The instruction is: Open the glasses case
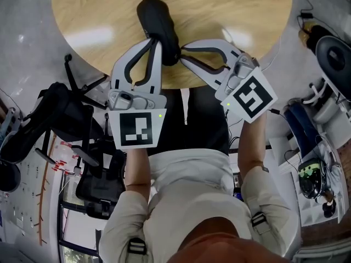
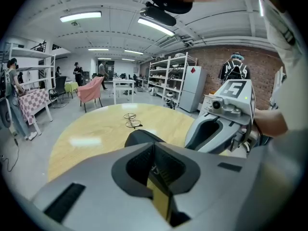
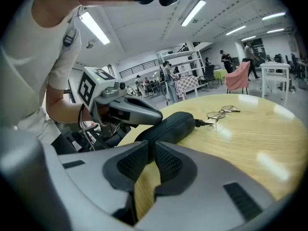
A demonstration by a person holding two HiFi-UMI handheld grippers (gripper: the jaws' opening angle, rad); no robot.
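Observation:
A black zipped glasses case (image 1: 159, 21) lies closed on the round wooden table (image 1: 236, 10), its near end by the table's edge. My left gripper (image 1: 159, 40) is shut, its tips resting against the case's near part with nothing seen between the pads (image 2: 154, 148). From the right, my right gripper (image 1: 182, 53) reaches the same end of the case. A narrow gap shows between its jaws (image 3: 153, 147), and the case (image 3: 168, 126) starts just past the tips, not pinched. A pair of wire-framed glasses (image 3: 222, 112) lies farther out on the table, beyond the case.
A black office chair (image 1: 66, 119) stands left of the table. Cables and equipment (image 1: 323, 53) crowd the floor at the right. The table's near edge runs right under both grippers. Shelves, chairs and several people fill the room far behind the table.

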